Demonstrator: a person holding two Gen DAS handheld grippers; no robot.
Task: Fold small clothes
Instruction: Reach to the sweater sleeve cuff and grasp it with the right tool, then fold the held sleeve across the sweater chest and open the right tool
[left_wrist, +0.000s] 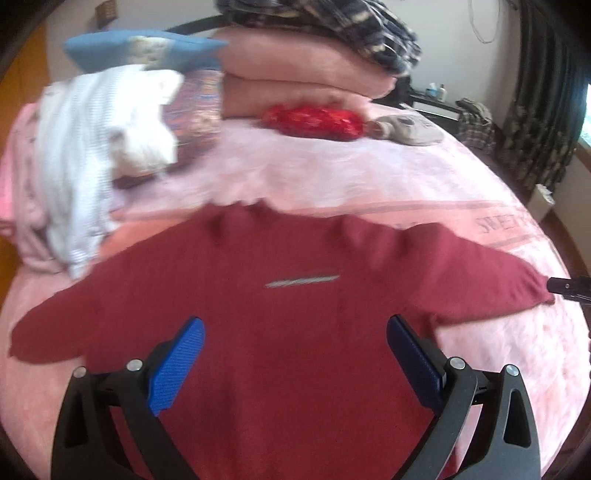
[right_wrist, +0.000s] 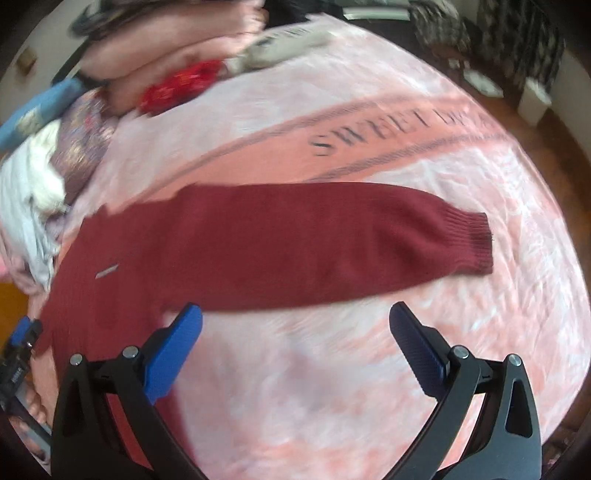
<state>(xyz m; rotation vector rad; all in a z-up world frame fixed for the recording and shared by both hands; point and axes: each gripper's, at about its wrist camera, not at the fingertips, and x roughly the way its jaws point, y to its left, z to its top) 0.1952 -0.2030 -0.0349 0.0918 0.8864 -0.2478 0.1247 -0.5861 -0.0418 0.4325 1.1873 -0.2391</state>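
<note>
The maroon sweater (left_wrist: 288, 332) lay flat on the pink blanket (right_wrist: 332, 369), judged soft, light and limp, best pinched at the ribbed cuff (right_wrist: 476, 243); left gripper (left_wrist: 295, 362) and right gripper (right_wrist: 295, 354) both gaped, holding nothing.

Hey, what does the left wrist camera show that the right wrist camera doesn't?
Only the left wrist view shows the sweater's whole front with both sleeves spread, and the open left tool over its body.

Only the right wrist view shows the cuff of one sleeve up close, the blanket's lettering clearly, and the open right tool over bare blanket beside that sleeve.

Both show the dark red sweater flat on the pink blanket, its small chest label, the white clothes pile and the red item near the folded pink bedding.
</note>
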